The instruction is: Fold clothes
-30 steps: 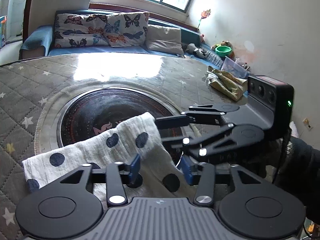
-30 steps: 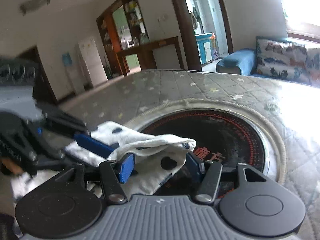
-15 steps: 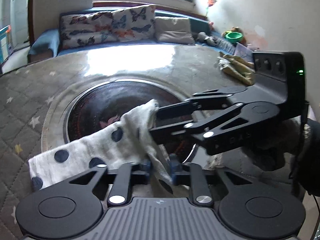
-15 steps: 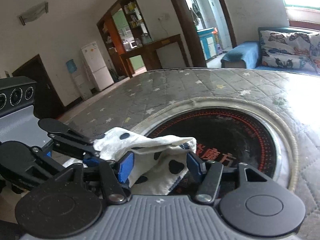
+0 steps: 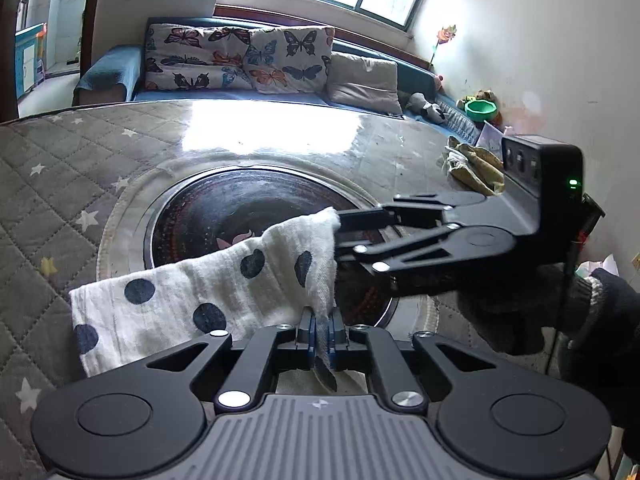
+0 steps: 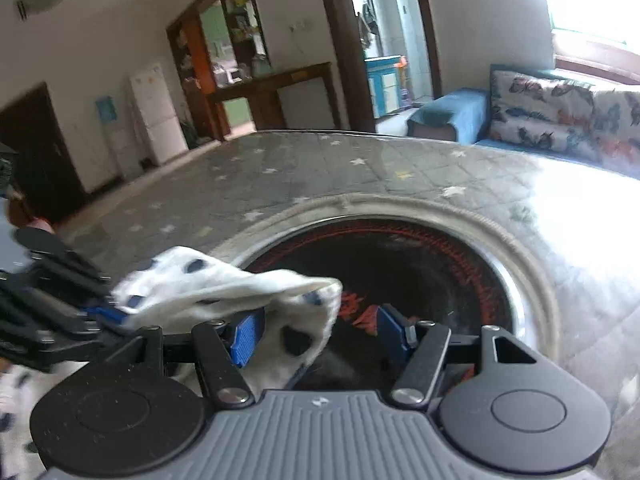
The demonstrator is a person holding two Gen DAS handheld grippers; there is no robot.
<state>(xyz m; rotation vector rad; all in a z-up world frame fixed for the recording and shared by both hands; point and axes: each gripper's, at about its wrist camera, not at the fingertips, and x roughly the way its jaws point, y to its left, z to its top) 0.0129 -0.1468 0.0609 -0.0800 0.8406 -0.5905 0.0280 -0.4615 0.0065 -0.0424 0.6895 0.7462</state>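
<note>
Both tools share one build: the left gripper (image 5: 320, 330) and right gripper (image 6: 316, 336) have black linkage arms with silver screws, blue ribbed pads, and a grey ridged housing behind. A dark knitted glove (image 5: 516, 312) wraps the right hand, by a green indicator light.

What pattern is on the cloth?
White cloth with big dark blue dots, seen best in the left wrist view.

Butterfly cushions (image 5: 240, 58) on blue sofa (image 5: 108, 76); green bowl (image 5: 481, 110); white fridge (image 6: 154, 110).
</note>
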